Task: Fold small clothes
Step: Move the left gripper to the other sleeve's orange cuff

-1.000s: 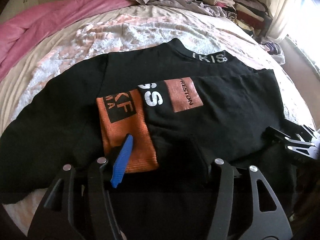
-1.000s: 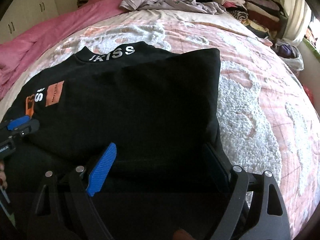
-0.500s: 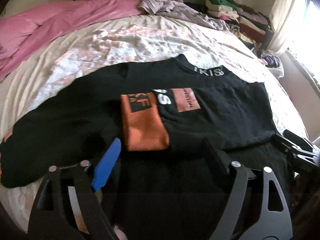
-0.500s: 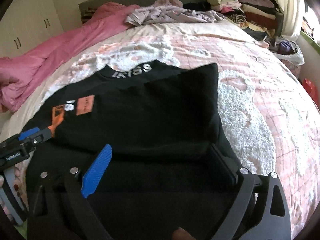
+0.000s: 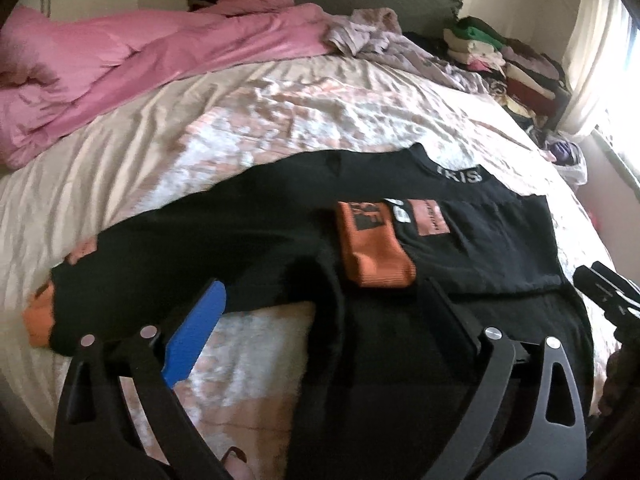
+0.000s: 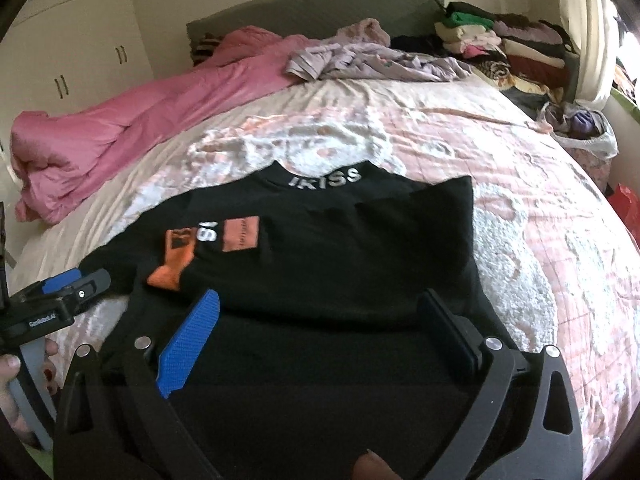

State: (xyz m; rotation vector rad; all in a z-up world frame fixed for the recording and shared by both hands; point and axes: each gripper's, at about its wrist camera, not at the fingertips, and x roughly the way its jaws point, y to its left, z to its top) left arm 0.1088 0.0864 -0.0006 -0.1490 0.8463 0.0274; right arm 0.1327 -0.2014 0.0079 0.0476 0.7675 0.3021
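Observation:
A black long-sleeved top (image 5: 248,236) (image 6: 340,256) with an "IKISS" collar and orange cuffs lies flat on the bed. Its right sleeve is folded across the chest, the orange cuff (image 5: 372,248) (image 6: 176,260) on top. Its left sleeve stretches out to the left, ending in an orange cuff (image 5: 40,316). My left gripper (image 5: 320,320) is open above the top's lower left part. My right gripper (image 6: 320,328) is open above the lower hem. Each gripper shows at the edge of the other's view: the right one (image 5: 608,292), the left one (image 6: 60,296).
The bed has a pink and white cover (image 6: 540,240). A pink duvet (image 5: 120,68) lies at the back left, a lilac garment (image 6: 368,60) at the back, stacked folded clothes (image 6: 500,48) at the back right. A white bag (image 6: 584,136) sits by the bed's right edge.
Both grippers have pulled back and up from the top, staying open. The left view has swung left, so the outstretched left sleeve and its cuff now show.

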